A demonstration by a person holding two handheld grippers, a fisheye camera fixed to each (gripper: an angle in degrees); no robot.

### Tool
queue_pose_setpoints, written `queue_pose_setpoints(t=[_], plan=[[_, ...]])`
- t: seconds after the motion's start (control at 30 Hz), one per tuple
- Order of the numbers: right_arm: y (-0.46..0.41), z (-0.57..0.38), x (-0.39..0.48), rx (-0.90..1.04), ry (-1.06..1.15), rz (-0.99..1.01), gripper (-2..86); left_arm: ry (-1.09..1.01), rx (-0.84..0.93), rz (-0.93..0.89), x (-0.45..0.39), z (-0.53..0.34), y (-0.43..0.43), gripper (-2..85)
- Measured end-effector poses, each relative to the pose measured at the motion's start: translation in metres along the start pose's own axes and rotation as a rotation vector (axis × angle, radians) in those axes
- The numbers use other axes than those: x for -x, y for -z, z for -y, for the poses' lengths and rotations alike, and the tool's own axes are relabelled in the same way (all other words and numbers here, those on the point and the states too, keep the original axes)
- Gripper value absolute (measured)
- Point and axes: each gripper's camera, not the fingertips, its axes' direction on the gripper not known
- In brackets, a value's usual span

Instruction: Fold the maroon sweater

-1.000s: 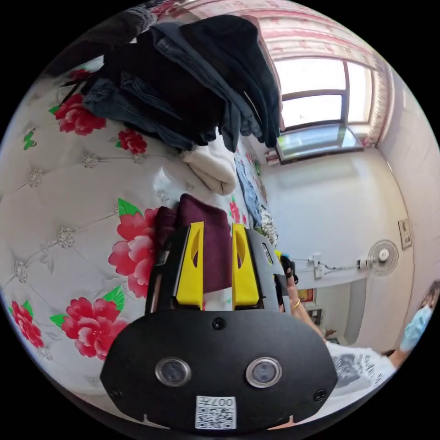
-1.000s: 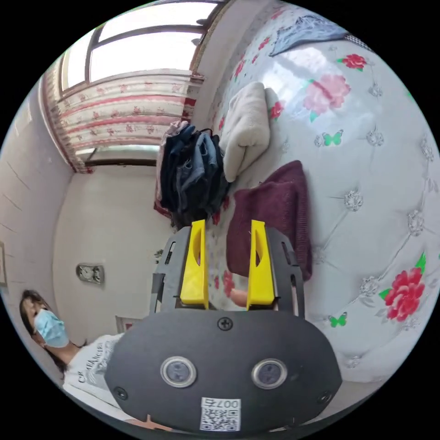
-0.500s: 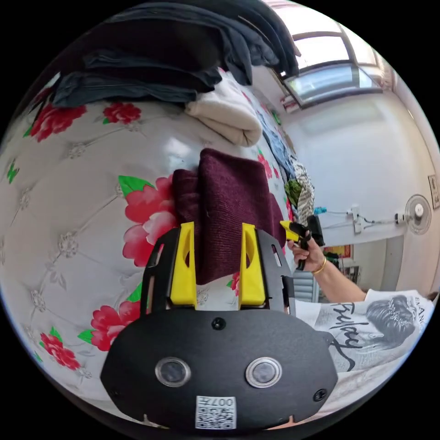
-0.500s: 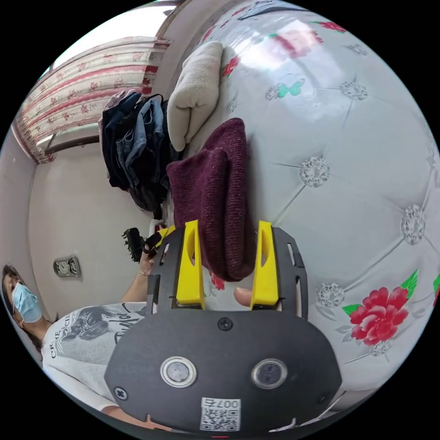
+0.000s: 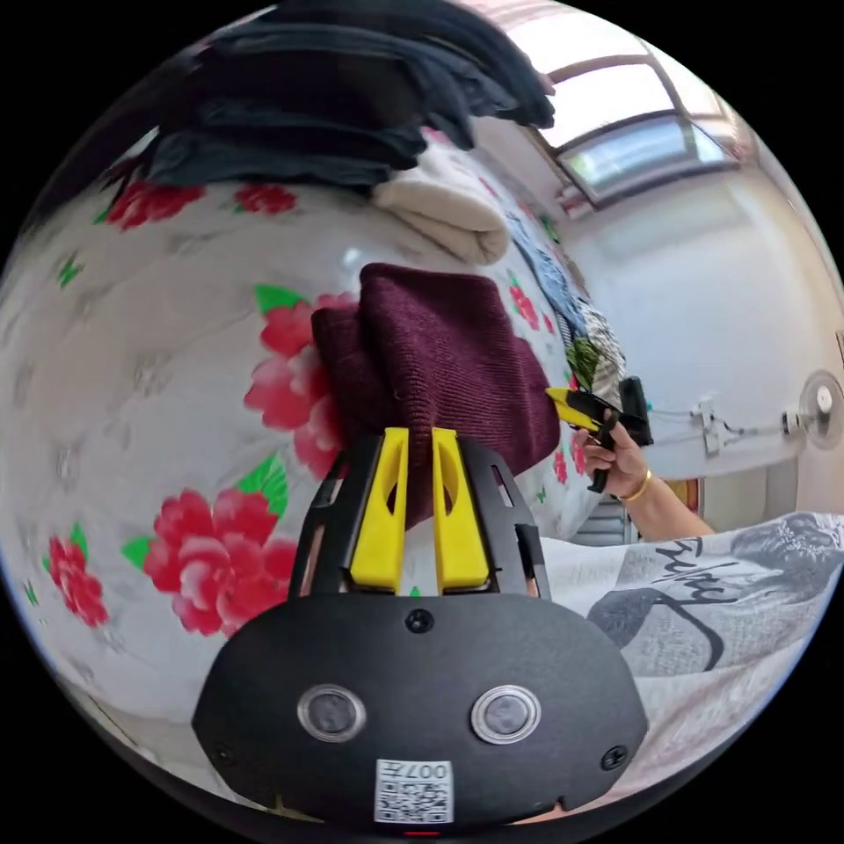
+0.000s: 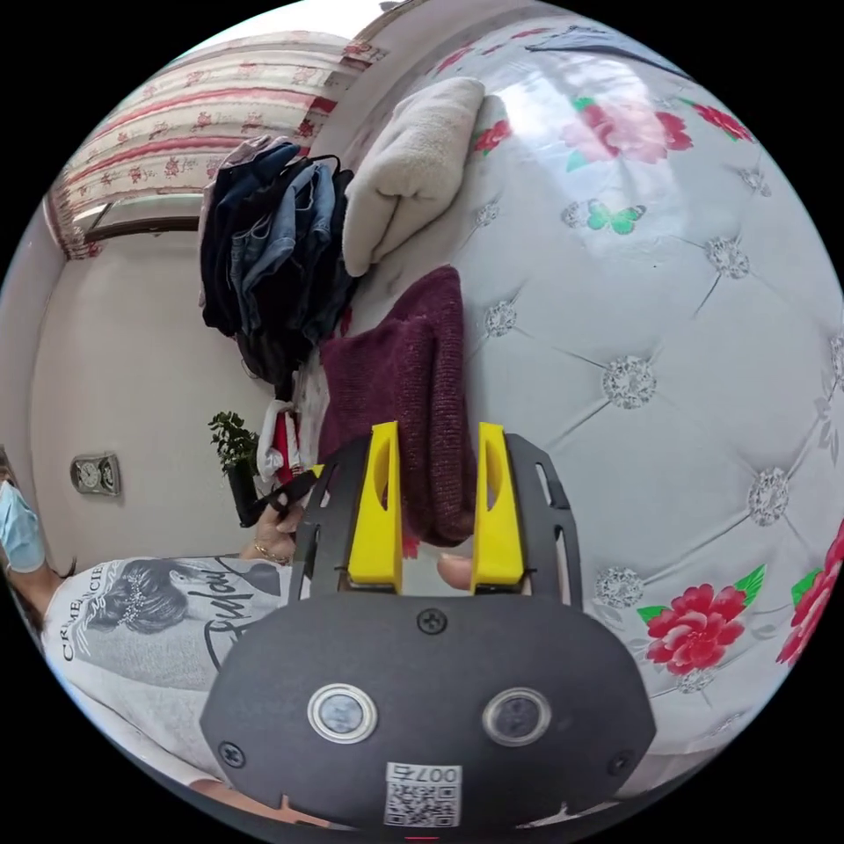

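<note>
Maroon knit, so the maroon sweater [image 5: 431, 352] is already folded into a chunky bundle lying on the quilted floral bedspread [image 5: 158, 352], just beside a folded cream towel [image 6: 413, 167] and a pile of dark jeans [image 6: 264, 237].

Left tongs [image 5: 418, 505] are nearly together, clamped on the near edge of the bundle. Right tongs [image 6: 435, 505] stand apart, straddling the near end without pressing on it, as far as I can see.

Its long axis runs straight away from both tongs, toward the towel. Both are right at the near end, so I'd guess the next move is a lift or one more fold away.

Room has pale walls, a striped curtain [image 6: 176, 114] and a wall fan [image 5: 822, 409].
</note>
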Motion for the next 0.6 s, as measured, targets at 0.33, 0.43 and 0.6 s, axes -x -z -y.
queue_pose_setpoints(t=[0.33,0.43,0.6], plan=[[-0.032,0.007,-0.026,0.146,-0.073,0.168,12.2,0.014,0.116,-0.122,0.040,0.005,-0.011,15.0],[-0.037,0.010,-0.025,0.174,-0.086,0.175,11.4,0.019,0.128,-0.216,0.046,0.019,-0.027,11.6],[-0.013,0.012,0.002,0.167,-0.052,0.220,10.1,-0.042,0.132,-0.310,0.031,0.038,-0.010,8.0]])
